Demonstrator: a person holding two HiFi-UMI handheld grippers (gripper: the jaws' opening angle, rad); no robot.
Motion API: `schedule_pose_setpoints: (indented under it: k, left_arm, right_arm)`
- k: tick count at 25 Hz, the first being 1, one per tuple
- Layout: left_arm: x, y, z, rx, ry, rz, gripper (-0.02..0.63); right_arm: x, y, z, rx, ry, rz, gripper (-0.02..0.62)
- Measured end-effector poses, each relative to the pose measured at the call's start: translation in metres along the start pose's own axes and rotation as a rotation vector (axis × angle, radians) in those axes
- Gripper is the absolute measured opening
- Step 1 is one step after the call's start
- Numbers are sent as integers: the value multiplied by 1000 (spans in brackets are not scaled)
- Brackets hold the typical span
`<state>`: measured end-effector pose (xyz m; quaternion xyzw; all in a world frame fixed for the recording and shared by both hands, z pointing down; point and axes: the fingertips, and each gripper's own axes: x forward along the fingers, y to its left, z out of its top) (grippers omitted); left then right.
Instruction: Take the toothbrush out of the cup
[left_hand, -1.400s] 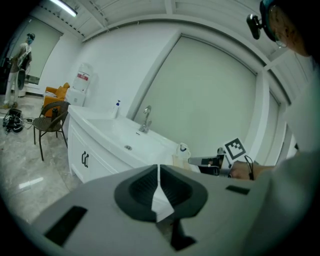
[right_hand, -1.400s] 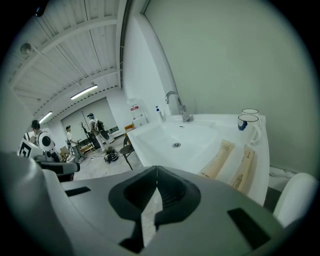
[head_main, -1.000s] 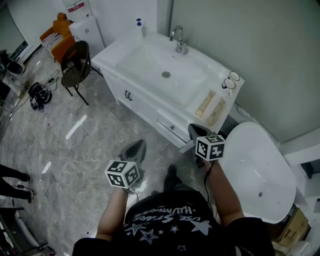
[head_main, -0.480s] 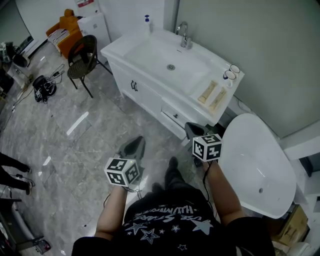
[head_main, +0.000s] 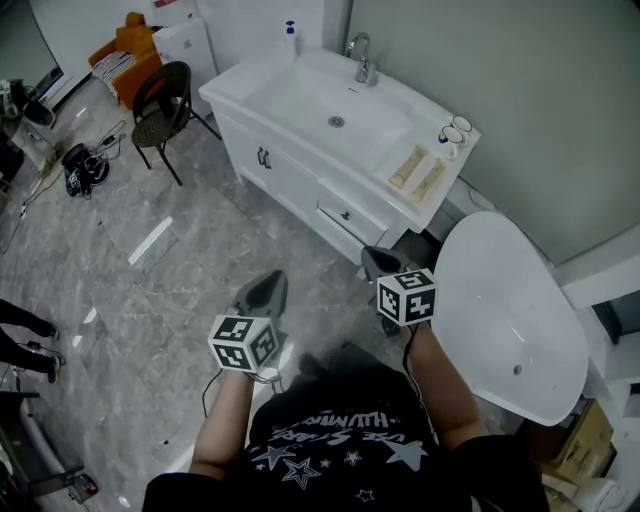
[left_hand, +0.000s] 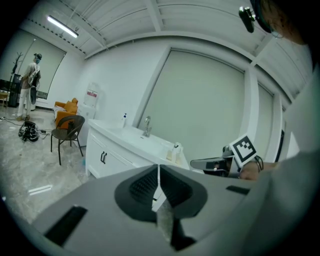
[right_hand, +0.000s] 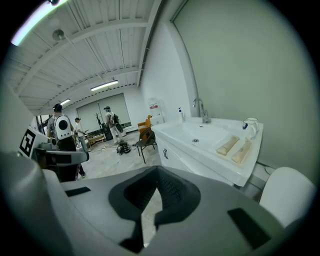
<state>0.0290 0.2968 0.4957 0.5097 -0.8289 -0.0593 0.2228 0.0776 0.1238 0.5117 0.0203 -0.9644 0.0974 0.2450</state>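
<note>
Two white cups (head_main: 456, 131) with dark rims stand at the right end of the white vanity top (head_main: 300, 75), beside the wall. They also show in the right gripper view as cups (right_hand: 250, 125). They are too small for me to make out a toothbrush. My left gripper (head_main: 266, 288) is shut and empty over the grey floor. My right gripper (head_main: 376, 261) is also shut and empty, just in front of the vanity's right corner and well short of the cups. In the gripper views, the left gripper (left_hand: 159, 171) and the right gripper (right_hand: 156, 174) both point toward the vanity.
Two tan folded items (head_main: 418, 174) lie left of the cups. There is a basin (head_main: 336, 108) with a tap (head_main: 362, 60), and a soap bottle (head_main: 290, 38). A white bathtub (head_main: 510, 310) lies at the right and a dark chair (head_main: 160, 105) at the left. People stand far back (right_hand: 62, 127).
The vanity has slid up the head view, and floor now shows between its front and my right gripper. Both grippers moved slightly left and stayed shut.
</note>
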Motion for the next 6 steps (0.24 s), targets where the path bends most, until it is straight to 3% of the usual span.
schedule_pose_setpoints:
  k: [6]
  left_arm:
    - [2, -16, -4, 27, -9, 12, 23]
  right_arm:
    - [-10, -6, -8, -7, 1, 12, 14]
